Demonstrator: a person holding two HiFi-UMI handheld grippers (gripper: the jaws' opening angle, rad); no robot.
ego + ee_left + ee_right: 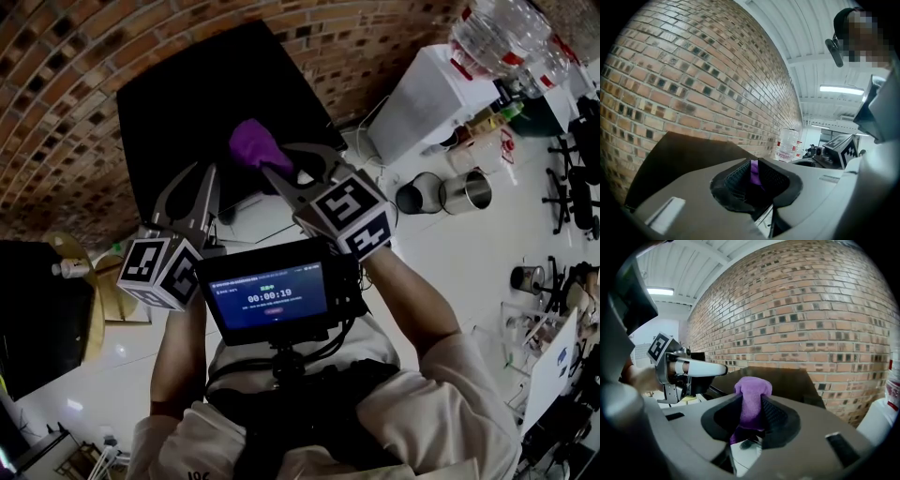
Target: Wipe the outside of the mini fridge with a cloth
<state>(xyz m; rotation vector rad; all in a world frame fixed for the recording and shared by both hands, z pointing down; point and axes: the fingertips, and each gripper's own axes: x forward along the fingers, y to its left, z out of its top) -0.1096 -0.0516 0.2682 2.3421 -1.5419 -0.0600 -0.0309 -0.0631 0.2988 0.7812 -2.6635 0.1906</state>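
Head view: the right gripper (270, 167) grips a purple cloth (253, 145), held in the air in front of the black fridge (187, 94), which stands against a brick wall (66, 94). The left gripper (210, 180) is just to its left.

Left gripper view: the jaws are slightly parted and hold nothing. A strip of purple shows through the slit, with the fridge beyond.

Right gripper view: the jaws are clenched on the cloth, whose bunched top rises above them. The fridge is behind it. The left gripper's tip is near the cloth but not touching.
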